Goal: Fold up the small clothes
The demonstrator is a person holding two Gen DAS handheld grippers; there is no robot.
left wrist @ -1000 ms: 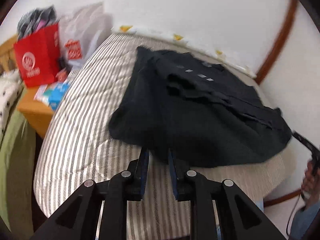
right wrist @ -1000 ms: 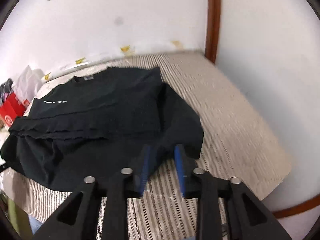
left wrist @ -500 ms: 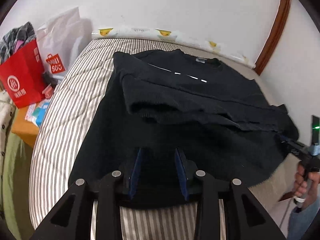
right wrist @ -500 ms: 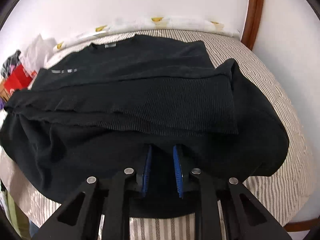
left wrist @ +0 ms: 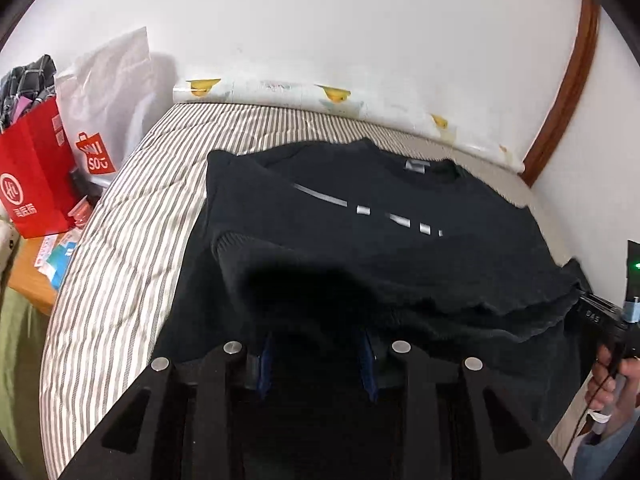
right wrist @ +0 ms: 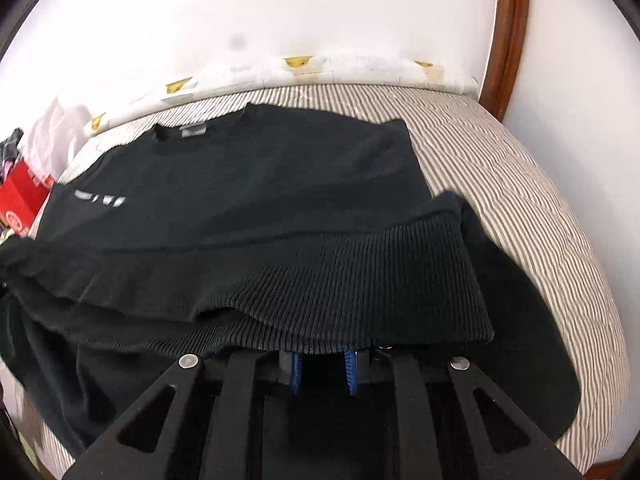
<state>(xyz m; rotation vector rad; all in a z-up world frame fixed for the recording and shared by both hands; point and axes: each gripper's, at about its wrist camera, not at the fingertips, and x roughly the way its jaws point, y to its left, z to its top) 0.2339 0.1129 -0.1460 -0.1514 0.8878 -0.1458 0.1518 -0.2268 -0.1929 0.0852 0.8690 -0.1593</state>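
Now black sweater on striped bed — left gripper, right gripper spread, tips under hem.

The black sweater drapes right over the tips of both claws, so you can't tell if the left claw or right claw is actually pinching fabric. The right hand is cut off at the frame edge. The red bag is smeared and mostly cropped.
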